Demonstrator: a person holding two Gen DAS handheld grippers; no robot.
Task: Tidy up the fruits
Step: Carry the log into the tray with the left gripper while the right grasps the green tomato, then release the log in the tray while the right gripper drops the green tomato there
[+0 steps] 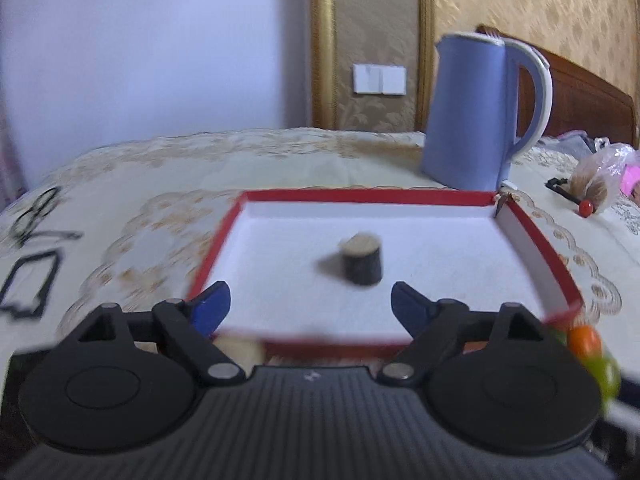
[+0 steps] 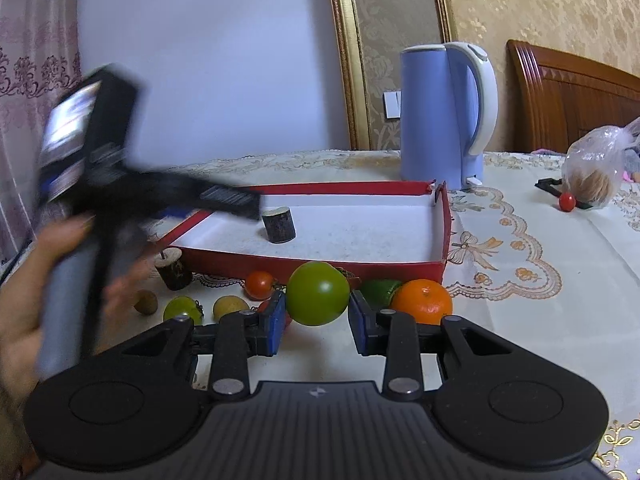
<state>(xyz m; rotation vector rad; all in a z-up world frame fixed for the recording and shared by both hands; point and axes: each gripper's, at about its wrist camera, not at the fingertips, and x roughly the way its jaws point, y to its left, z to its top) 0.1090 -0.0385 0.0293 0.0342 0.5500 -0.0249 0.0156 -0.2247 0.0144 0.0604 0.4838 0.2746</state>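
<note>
My right gripper is shut on a green tomato, held just above the tablecloth in front of the red tray. Behind it lie an orange, a lime, a red tomato and several small fruits. My left gripper stands open over the near edge of the tray, nothing between its blue fingers. A short dark wooden stump stands upright on the tray's white floor, a little beyond the fingertips. A second stump sits outside the tray.
A blue kettle stands behind the tray's far right corner. A plastic bag and a small red ball lie to the right. Black frames lie on the cloth at the left. A person's hand holds the blurred left tool.
</note>
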